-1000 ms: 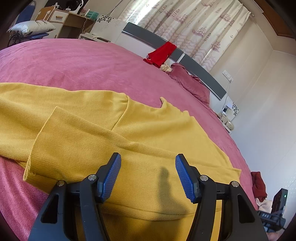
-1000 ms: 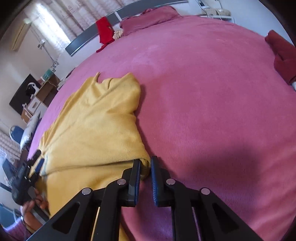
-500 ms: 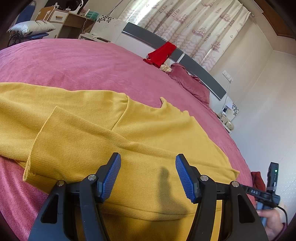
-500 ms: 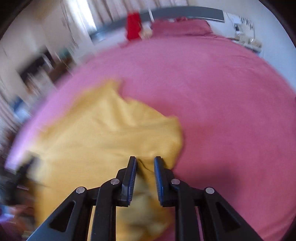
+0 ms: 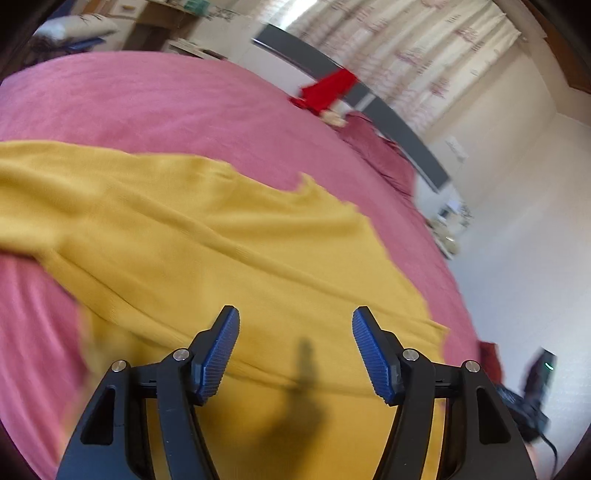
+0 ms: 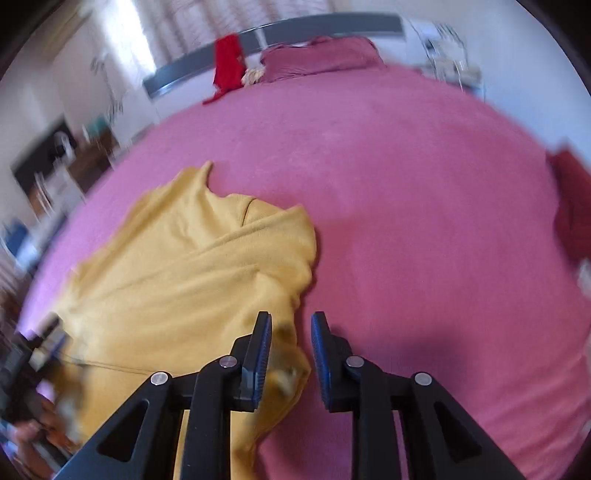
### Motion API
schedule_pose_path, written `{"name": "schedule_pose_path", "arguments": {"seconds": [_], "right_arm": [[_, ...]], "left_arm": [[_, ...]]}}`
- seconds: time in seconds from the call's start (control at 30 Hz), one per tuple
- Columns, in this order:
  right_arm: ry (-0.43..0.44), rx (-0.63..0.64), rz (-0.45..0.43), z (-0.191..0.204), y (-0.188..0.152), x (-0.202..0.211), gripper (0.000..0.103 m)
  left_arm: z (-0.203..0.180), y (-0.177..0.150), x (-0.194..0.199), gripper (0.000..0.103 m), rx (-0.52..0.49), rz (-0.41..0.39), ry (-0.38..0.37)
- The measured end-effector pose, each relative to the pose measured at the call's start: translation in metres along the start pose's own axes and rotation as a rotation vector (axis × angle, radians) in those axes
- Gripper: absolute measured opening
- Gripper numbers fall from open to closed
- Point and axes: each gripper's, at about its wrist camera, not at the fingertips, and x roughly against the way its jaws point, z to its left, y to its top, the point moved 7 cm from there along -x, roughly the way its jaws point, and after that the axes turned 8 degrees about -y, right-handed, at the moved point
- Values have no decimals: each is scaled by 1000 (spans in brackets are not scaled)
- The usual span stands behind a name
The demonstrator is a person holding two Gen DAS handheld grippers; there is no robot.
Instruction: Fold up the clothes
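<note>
Now the left tool [image 5: 295,350] is hanging wide open over the yellow sweater [image 5: 229,251], gripping nothing, while the right tool [image 6: 290,347] is standing partly open with the sweater's bunched right edge lying between its pads; I cannot tell if it is pinching. The sweater is lying on the pink bed [image 6: 406,184], its side already turned inward, and this soft fold may be slipping out and spreading again. Behind, a red cloth [image 6: 227,68] is hanging on the grey headboard [image 6: 332,26] before curtains.
</note>
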Motion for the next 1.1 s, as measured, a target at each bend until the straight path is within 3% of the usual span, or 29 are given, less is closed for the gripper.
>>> {"name": "schedule_pose_path", "arguments": {"seconds": [0.1,0.17,0.23,0.3,0.43,0.47,0.57,0.6,0.8,0.9,1.03,1.07,1.1], "right_arm": [[173,-91,34,-11,25,-14,25],[187,-128,99,-20,43,-33,25],[211,-170,155,-29,63,-53,26],[289,-186,234,-31,74,-73,27],[364,-187,364,-34,83,-107,27],[371,-192,386,-35,82,-109,27],[389,-172,375,-37,87,-111,8],[391,-157,374,-36,89,-112,7],[345,-134,259,-31,118,-101,5],[294,-94,241,-23,121,-113,2],[292,-121,244,-33,118,-124,0],[300,-119,235,-35,118,-120,2],[308,-117,227,-37,118,-115,14]], "left_arm": [[-87,-43,-38,67,-310,142,-102],[-143,-72,-62,67,-517,237,-170],[-185,-99,-81,67,-729,254,-209],[-204,-118,-103,67,-866,278,-209],[-241,-154,-146,67,-1139,326,-206],[-241,-163,-154,67,-1163,368,-216],[-235,-193,-164,67,-1227,465,-249],[-231,-204,-166,69,-1248,493,-259],[-236,-217,-164,75,-1306,466,-253],[-236,-223,-166,75,-1331,461,-241],[-237,-221,-170,78,-1290,489,-259],[-238,-221,-171,78,-1280,496,-263],[-240,-219,-162,78,-1269,476,-264]]}}
